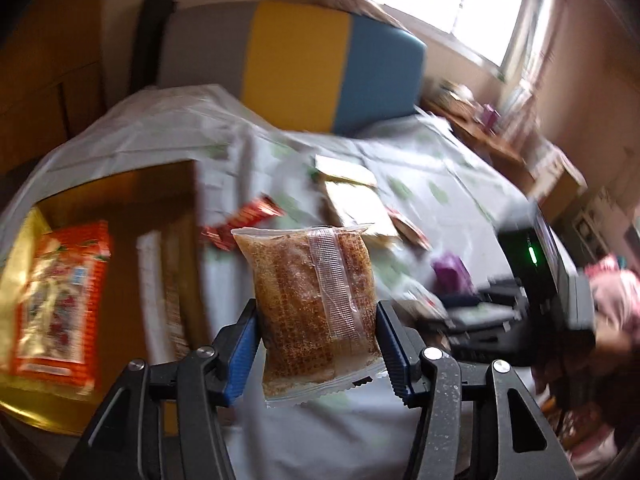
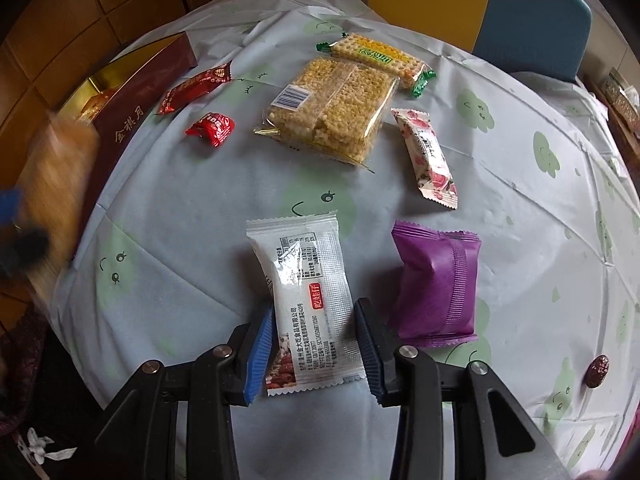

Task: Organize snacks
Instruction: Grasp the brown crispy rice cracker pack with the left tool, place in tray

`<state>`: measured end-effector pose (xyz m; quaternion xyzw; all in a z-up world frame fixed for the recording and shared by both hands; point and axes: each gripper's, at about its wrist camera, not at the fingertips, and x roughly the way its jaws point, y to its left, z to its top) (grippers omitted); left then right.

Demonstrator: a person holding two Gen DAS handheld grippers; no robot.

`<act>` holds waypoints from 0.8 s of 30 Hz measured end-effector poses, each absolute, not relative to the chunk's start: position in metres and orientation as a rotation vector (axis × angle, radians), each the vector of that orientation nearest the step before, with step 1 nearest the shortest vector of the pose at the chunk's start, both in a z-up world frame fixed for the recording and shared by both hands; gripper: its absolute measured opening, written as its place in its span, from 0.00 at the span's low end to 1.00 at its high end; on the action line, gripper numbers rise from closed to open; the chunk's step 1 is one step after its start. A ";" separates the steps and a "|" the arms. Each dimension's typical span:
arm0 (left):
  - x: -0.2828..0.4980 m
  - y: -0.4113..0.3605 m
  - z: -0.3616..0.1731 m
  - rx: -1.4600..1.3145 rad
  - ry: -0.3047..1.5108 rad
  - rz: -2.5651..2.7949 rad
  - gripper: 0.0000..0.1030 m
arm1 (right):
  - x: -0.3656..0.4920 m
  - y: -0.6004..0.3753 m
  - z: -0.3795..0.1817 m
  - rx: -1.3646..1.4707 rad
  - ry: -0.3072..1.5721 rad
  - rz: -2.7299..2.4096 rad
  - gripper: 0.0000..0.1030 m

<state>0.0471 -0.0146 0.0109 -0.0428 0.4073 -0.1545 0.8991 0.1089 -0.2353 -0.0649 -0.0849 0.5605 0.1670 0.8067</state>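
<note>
Over tablecloth (image 2: pixel 500 184): tongs (image 2: pixel 314 344) clamping white packet (image 2: pixel 308 304).

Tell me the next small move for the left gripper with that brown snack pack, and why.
Probably carry it over to the open box and lower it in. The left gripper already holds the brown snack pack clear of the table, jaws pressed on both sides, and the box sits just to its left with an orange packet already inside and room beside it.

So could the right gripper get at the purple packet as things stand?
Probably not straight away: the right gripper is closed on the white packet. The purple packet lies just beside it on the tablecloth, nothing on top, so it should be easy once the jaws are free.
</note>
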 end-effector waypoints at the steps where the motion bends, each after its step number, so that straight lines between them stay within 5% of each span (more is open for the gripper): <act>1: 0.054 -0.002 0.014 -0.117 0.846 -0.294 0.55 | 0.109 -0.234 -0.066 -0.189 1.197 0.356 0.39; 16: 0.168 0.092 -0.015 -0.077 0.916 0.037 0.59 | 0.104 -0.223 -0.067 -0.216 1.191 0.349 0.39; 24: 0.143 0.097 -0.015 -0.130 0.878 0.067 0.63 | 0.104 -0.224 -0.068 -0.220 1.190 0.350 0.40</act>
